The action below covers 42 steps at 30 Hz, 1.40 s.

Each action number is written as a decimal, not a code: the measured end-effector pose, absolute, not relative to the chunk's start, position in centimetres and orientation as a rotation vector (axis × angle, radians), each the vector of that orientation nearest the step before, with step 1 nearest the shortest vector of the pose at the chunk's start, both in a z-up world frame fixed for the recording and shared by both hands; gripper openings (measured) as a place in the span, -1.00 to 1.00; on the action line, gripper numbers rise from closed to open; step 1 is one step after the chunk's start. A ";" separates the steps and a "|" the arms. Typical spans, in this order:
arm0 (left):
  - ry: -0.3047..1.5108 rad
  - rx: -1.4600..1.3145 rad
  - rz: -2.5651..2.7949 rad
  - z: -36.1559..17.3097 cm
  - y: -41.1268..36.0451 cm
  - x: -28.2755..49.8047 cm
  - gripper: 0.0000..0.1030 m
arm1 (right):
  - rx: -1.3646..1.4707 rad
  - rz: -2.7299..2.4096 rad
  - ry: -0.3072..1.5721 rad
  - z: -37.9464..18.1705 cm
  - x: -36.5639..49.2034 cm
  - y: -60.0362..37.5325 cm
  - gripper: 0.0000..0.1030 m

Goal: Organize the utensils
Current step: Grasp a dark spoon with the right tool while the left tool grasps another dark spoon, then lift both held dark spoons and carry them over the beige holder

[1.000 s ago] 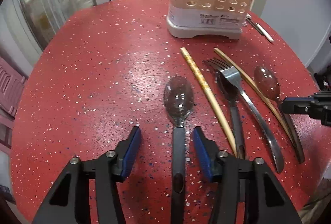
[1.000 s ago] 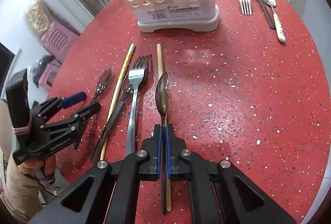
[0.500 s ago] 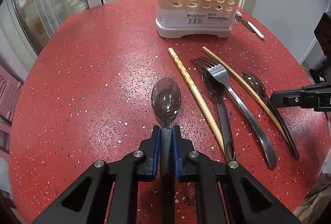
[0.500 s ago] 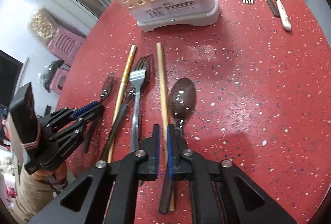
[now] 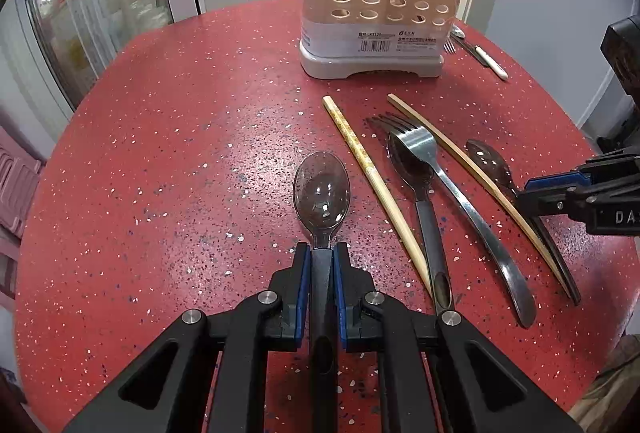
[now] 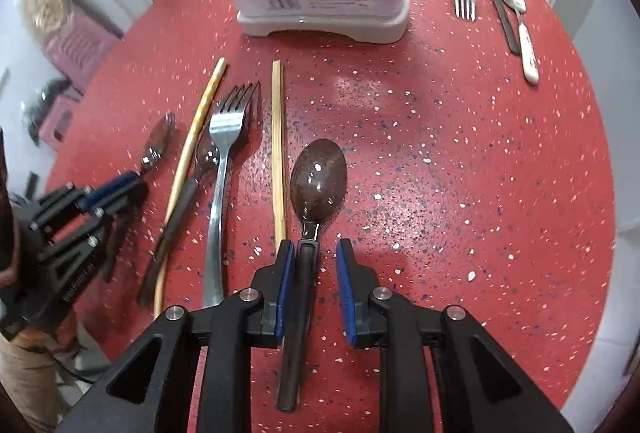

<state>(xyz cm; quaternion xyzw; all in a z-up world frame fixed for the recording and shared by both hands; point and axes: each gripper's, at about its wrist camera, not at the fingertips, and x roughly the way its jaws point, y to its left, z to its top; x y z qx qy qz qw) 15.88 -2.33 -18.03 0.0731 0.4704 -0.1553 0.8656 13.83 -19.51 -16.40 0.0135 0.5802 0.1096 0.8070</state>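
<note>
Since a second ago, the left gripper (image 5: 321, 253) has shut its blue jaws on the dark handle of a see-through smoky plastic spoon (image 5: 322, 189), which now sits a bit higher. The right gripper (image 6: 316, 265) has just been opening its jaws; they stand apart around the handle of a second brown plastic spoon (image 6: 319, 181), which lies flat on the red speckled bench (image 6: 460, 173), bowl up, no longer on its edge. Beside it lie a plain bamboo chopstick (image 6: 278, 145), a shiny steel fork (image 6: 224, 153) and a patterned chopstick (image 6: 196, 129). Farther back stands the beige utensil holder with round holes (image 5: 380, 25).
</note>
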 end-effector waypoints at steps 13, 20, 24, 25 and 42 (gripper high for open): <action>0.967 0.177 -0.328 -17.4 -2.3 15.5 -0.29 | -0.167 0.195 1.297 -16.5 14.9 -15.8 -0.76; 0.892 0.090 -0.328 -15.7 -0.9 15.1 -0.29 | -0.016 0.288 1.188 -15.8 13.8 -19.1 -0.76; 0.851 0.017 -0.310 -14.1 -0.1 15.1 -0.29 | 0.050 0.344 1.081 -14.2 12.6 -20.7 -0.76; 0.811 -0.004 -0.308 -13.8 0.0 15.1 -0.29 | 0.060 0.353 1.060 -13.8 12.4 -20.9 -0.76; 0.541 -0.147 -0.260 -2.1 -0.2 17.3 -0.29 | 0.217 0.387 0.755 -4.2 13.5 -24.5 -0.76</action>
